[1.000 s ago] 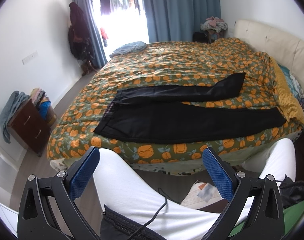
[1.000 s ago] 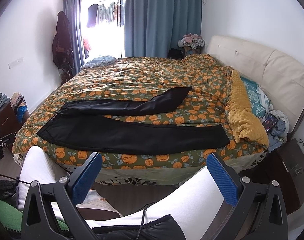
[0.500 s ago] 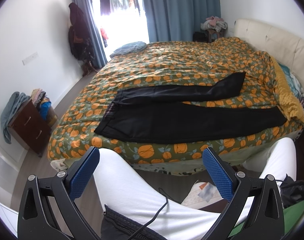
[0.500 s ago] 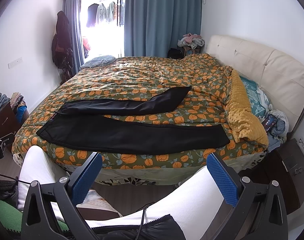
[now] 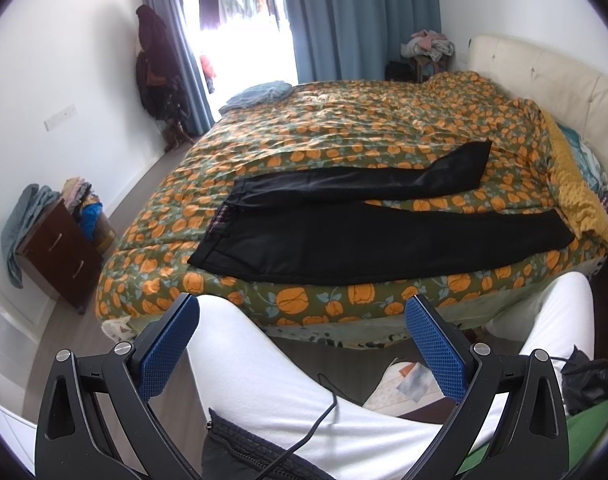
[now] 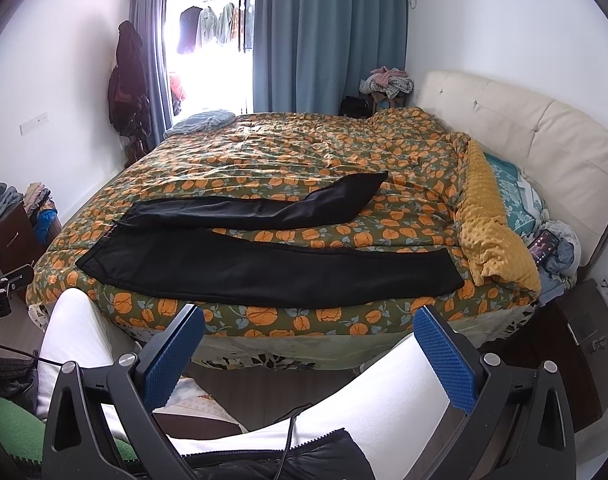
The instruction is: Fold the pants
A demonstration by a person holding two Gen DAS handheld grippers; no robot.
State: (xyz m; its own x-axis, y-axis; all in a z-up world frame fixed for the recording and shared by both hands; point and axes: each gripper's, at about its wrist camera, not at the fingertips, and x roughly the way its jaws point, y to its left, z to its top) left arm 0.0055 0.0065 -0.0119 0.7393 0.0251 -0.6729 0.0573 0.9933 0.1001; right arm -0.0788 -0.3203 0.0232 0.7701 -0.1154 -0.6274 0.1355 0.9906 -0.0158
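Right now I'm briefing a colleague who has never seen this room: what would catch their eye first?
The black pants lie unfolded along the near edge of the bed, legs splayed apart toward the headboard, on a loud orange pumpkin-print quilt. Low in each view, the left gripper and right gripper hang open and empty over the person's white-trousered legs, short of the bed.

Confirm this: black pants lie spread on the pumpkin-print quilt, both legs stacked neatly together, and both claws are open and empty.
Not quite. The black pants do lie on the pumpkin-print quilt, but the legs are splayed apart, with quilt showing between them, as the right wrist view shows. The left claw and right claw are open and empty.
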